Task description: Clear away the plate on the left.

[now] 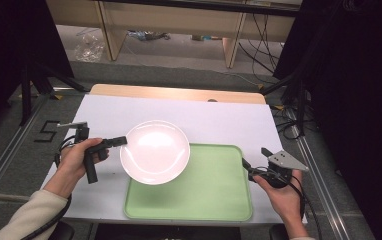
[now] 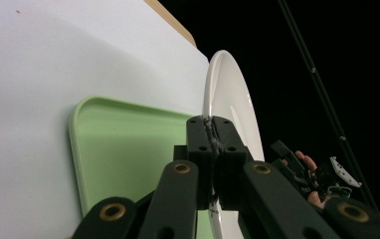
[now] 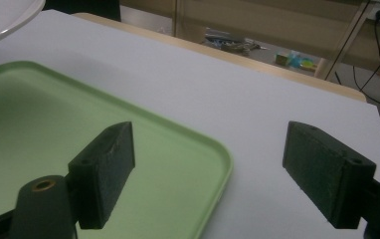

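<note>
Gripping the white plate (image 1: pixel 155 151) by its rim, left claw (image 1: pixel 123 141) clenched; right claw (image 3: pixel 208 174) spread beside green tray (image 1: pixel 214 192).

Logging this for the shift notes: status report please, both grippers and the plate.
Left gripper shut on white plate rim, plate lifted over green tray. Right gripper open, empty, beside tray's right edge. Nothing on tray in the way.

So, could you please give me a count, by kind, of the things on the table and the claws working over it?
White plate: 1, clamped at its rim by the left claw
Green tray: 1, lying on the table
Claws: 2, with the right claw open beside the tray
Total: 4
</note>
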Tool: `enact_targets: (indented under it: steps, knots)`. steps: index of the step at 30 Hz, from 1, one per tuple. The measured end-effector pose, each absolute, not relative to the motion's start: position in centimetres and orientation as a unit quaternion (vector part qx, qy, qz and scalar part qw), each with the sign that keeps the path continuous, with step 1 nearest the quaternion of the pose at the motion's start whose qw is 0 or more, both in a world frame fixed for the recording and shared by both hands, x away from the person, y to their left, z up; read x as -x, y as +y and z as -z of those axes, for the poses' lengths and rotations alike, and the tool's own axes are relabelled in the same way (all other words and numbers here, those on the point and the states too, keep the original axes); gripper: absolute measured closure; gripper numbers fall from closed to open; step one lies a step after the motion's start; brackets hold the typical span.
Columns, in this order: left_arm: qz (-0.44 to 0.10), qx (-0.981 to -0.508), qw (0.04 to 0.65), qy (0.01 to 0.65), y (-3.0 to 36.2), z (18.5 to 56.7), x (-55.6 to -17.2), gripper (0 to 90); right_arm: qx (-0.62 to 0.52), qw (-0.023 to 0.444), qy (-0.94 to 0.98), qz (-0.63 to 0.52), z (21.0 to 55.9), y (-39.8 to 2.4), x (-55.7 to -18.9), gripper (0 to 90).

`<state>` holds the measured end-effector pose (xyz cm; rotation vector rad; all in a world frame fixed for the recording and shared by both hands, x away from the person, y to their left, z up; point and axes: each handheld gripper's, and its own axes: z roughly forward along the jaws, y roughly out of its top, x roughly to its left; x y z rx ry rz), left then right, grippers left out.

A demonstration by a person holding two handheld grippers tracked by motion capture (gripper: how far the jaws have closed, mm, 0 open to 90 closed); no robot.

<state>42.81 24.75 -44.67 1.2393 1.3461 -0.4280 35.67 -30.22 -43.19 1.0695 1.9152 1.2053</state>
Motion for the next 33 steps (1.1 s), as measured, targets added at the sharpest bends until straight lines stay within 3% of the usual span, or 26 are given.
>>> enact_targets:
  steps: [33]
  knots:
    - [0.184,-0.543,0.589,0.57,23.2,44.8,-43.1,87.3,-0.406,0.311,0.729,-0.456,43.2,-30.3,-35.6,21.4]
